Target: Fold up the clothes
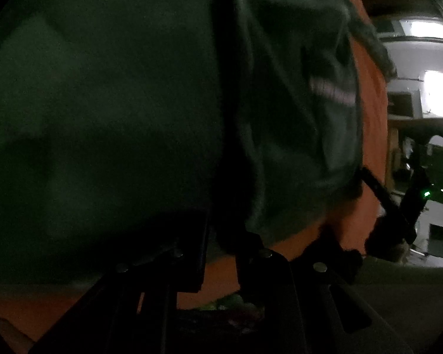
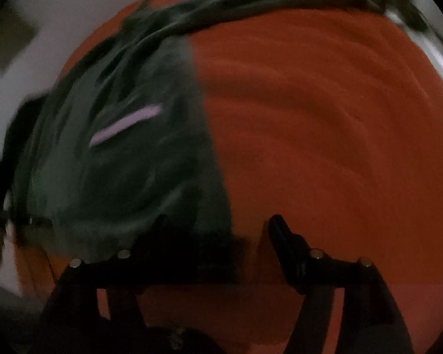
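Note:
A dark green garment point(image 1: 118, 103) fills most of the left wrist view, hanging close to the lens over an orange cloth surface point(image 1: 372, 103). My left gripper point(image 1: 224, 236) is shut on the garment, with a fold running down between its narrow-set fingers. In the right wrist view the garment point(image 2: 118, 177) lies bunched on the left of the orange surface point(image 2: 325, 118) and shows a pale lilac strip point(image 2: 127, 124). My right gripper point(image 2: 221, 233) stands open; the garment's lower corner reaches between its fingers and hides the left one. That gripper's black body point(image 1: 398, 221) shows at the far right.
The orange surface ends at a pale floor point(image 2: 59, 14) on the upper left. Beyond its far edge are bright white walls and lit panels point(image 1: 434, 88). Both views are dim, and the right one is motion-blurred.

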Motion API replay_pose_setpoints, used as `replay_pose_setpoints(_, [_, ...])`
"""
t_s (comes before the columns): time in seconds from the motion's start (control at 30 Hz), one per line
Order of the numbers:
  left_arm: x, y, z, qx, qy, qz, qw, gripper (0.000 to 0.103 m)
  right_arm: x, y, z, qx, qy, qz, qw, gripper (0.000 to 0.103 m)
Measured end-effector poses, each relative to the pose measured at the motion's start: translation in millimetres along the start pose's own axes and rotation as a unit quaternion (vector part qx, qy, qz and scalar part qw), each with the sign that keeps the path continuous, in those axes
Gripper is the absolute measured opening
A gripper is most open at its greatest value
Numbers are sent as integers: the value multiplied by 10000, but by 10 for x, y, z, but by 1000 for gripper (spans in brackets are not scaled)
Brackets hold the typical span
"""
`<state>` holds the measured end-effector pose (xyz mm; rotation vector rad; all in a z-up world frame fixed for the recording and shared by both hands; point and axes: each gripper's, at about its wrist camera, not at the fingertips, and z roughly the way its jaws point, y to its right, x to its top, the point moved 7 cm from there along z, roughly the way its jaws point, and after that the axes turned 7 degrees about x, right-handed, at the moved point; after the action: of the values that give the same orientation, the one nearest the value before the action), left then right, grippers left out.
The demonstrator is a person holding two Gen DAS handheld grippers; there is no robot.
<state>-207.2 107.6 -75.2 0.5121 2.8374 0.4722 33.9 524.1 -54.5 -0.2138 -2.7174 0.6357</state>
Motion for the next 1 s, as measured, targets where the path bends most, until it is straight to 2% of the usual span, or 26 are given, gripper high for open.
replay_pose_setpoints(0.13, [116,125,125,27,-84,174,9998,18,-125,43,50,-1,-272,157,9995,17])
replay_pose_setpoints(0.23, [110,191,305,345,-84,479,9982,18,-133,153,43,-232,-422,194,9987,7])
replay_pose_setpoints(0.37, [54,297,483,888,63,889,9921,18,-143,299,30,-540,-621,244,9963,6])
replay_pose_setpoints(0.4, [48,311,516,960,89,943,9909,18,-146,335,26,-617,-671,256,9955,0])
replay_pose_setpoints(0.5, [45,338,522,914,52,974,9910,18,-153,444,13,-848,-820,293,9926,0])
replay_pose_setpoints(0.6, [86,296,425,529,-146,623,9965,18,-62,251,12,-667,-716,-42,9952,0])
replay_pose_setpoints(0.67, [138,260,336,172,-143,289,9993,18,0,114,11,-537,-640,-274,9961,11])
replay_pose_setpoints(0.73, [226,284,266,-62,-67,161,9998,18,62,-23,9,-406,-564,-505,9963,49])
replay_pose_setpoints(0.77, [277,324,248,-72,-8,217,9997,18,92,-92,8,-341,-525,-620,9961,50])
replay_pose_setpoints(0.8, [332,356,233,-16,51,257,9997,18,123,-161,7,-276,-487,-735,9957,50])
replay_pose_setpoints(0.83, [388,385,221,71,111,290,9995,18,153,-230,5,-210,-448,-851,9951,42])
replay_pose_setpoints(0.9, [518,458,179,-11,143,247,9996,18,41,-139,261,-1037,-1010,-1173,9825,16])
replay_pose_setpoints(0.93, [585,496,156,-77,150,215,9996,18,80,-176,237,-967,-1026,-1221,9825,16])
replay_pose_setpoints(1.0, [979,561,9,-124,352,237,9990,18,254,-308,101,-671,-923,-1392,9837,16])
